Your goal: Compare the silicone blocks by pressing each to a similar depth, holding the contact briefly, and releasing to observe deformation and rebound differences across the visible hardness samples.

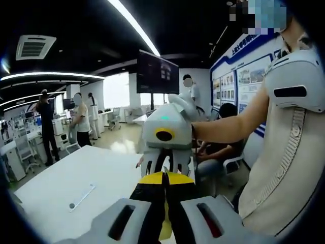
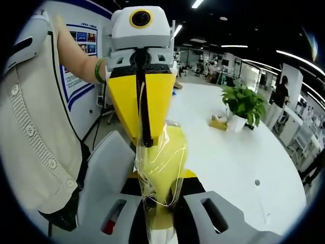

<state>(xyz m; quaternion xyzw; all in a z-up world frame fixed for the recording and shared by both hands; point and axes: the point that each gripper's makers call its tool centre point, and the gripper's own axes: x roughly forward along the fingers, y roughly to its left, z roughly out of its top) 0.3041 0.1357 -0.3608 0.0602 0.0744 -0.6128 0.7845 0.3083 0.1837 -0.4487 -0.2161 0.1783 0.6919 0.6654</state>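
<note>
Above the white table (image 2: 238, 152), both claws clench one yellow silicone block in clear plastic wrap (image 2: 165, 168): the left claw (image 2: 143, 137) from above, the right claw (image 2: 161, 213) from below. A good comparison probably needs an even squeeze, a short hold, then a clean release.

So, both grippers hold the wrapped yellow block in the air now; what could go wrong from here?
1. The yellow block sits in loose clear film. The film may slip or tear between the jaws, so the block could drop.
2. The left gripper and right gripper meet tip to tip on it. An uneven pull may twist it and spoil the depth comparison.
3. It seems lifted clear of the white table, so nothing supports it.
</note>
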